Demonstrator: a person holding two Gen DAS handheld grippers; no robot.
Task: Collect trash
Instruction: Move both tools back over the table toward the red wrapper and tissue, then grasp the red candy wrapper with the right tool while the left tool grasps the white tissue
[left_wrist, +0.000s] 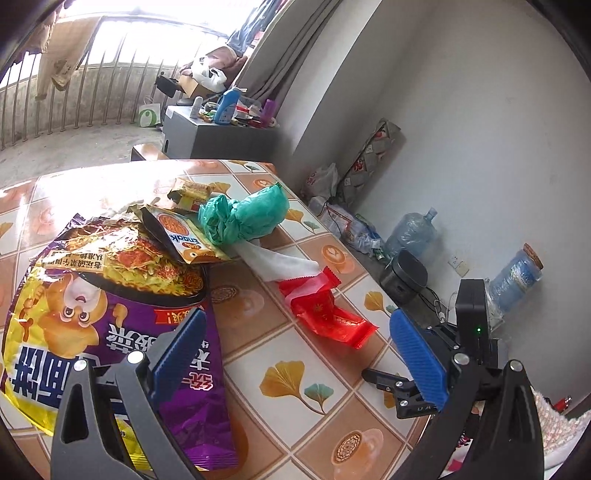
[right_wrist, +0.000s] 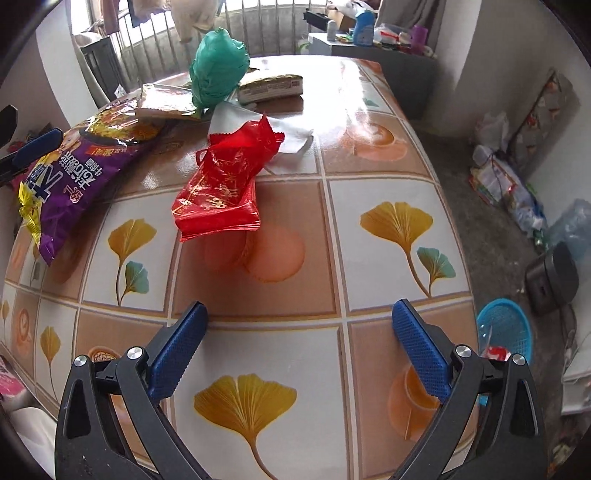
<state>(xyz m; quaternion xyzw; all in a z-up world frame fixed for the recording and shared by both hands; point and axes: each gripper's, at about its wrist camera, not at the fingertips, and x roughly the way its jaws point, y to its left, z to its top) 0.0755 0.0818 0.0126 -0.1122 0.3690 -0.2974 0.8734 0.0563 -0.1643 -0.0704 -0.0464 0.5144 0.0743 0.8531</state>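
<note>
Blue basket (right_wrist: 504, 328) on the floor shows only from right wrist.

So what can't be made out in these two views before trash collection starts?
- Blue basket: contents partly hidden by the right claw and the table edge, right wrist view.
- White wrapper: mostly covered by the green bag and red wrapper, left wrist view.
- Purple snack bag: lower edge hidden behind the left claw.

We find the table (right_wrist: 369, 236) bare along its near edge and right side, free passage there. Toward the far left corner, the red wrapper (right_wrist: 221, 192), purple bag (right_wrist: 74, 166) and green bag (right_wrist: 218, 62) crowd the way.
</note>
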